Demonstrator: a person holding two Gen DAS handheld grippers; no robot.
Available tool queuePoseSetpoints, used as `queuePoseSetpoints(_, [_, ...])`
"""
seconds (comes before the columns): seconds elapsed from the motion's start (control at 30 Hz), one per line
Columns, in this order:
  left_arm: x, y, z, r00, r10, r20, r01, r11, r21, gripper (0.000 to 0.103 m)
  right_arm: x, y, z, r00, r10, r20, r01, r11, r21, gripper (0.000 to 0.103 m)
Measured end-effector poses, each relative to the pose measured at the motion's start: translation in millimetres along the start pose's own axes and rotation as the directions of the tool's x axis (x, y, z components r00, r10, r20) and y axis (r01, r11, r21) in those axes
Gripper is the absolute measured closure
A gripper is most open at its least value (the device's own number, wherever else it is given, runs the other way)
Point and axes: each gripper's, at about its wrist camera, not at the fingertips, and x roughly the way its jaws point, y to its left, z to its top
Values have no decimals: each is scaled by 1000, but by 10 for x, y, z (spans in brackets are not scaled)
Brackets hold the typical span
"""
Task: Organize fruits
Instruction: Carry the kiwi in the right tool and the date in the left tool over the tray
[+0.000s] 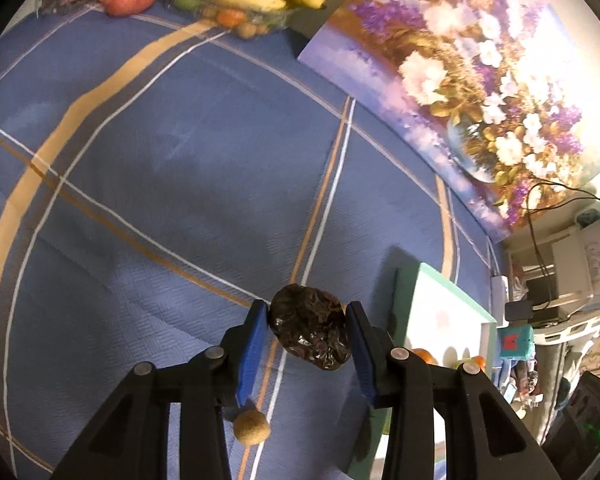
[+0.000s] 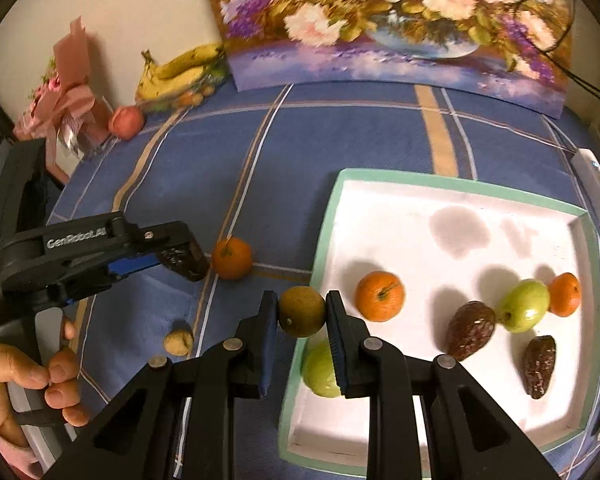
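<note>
both grippers loaded; tray placement pending

the left gripper is closed on a dark wrinkled date, pinched between its blue pads above the blue checked cloth of the worktop. the right gripper is closed on a brownish-green round fruit, held over the near left rim of the white tray.

already in the tray: 2 oranges, 2 green fruits and 2 dates, loosely grouped toward its right half. outside it on the cloth lie 1 orange and 1 small tan fruit, both near the left gripper.

recommendation for the step in hand: carry the round fruit fully over the rim, clear of the green fruit directly beneath the gripper, and lower it onto bare tray floor before opening, since a round fruit is likely to roll if dropped. set the held date beside the 2 dates so that like sits with like. keep the 2 grippers apart on approach; both appear bound for the same tray.
</note>
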Motion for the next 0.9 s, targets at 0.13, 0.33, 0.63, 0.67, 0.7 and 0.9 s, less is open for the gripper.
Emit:
queuePoseSetpoints(0.13, [-84, -100, -14, 1000, -12, 24, 11, 1000, 26, 61, -62, -91, 39, 999, -18, 28, 17, 999, 40, 78])
queuePoseSetpoints(0.33, [-134, -314, -72, 999, -24, 41, 21, 996, 81, 61, -139, -291, 44, 998, -47, 46, 42, 994, 100, 78])
queuePoseSetpoints(0.63, [-49, -730, -337, 1000, -27, 12, 24, 977, 213, 61, -267, -812, -43, 991, -117, 64, 98, 966, 241, 78])
queuePoseSetpoints(0.67, [-26, -795, -382, 1000, -28, 4, 26, 972, 232, 61, -284, -882, -61, 989, -133, 64, 112, 960, 258, 78])
queuePoseSetpoints(0.7, [-7, -846, -417, 1000, -28, -1, 27, 969, 244, 61, -304, -953, -77, 987, -149, 64, 126, 953, 276, 78])
queuePoseSetpoints(0.9, [112, -1165, -660, 999, -21, -36, 32, 938, 345, 61, -452, -1339, -182, 968, -238, 73, 195, 907, 374, 78])
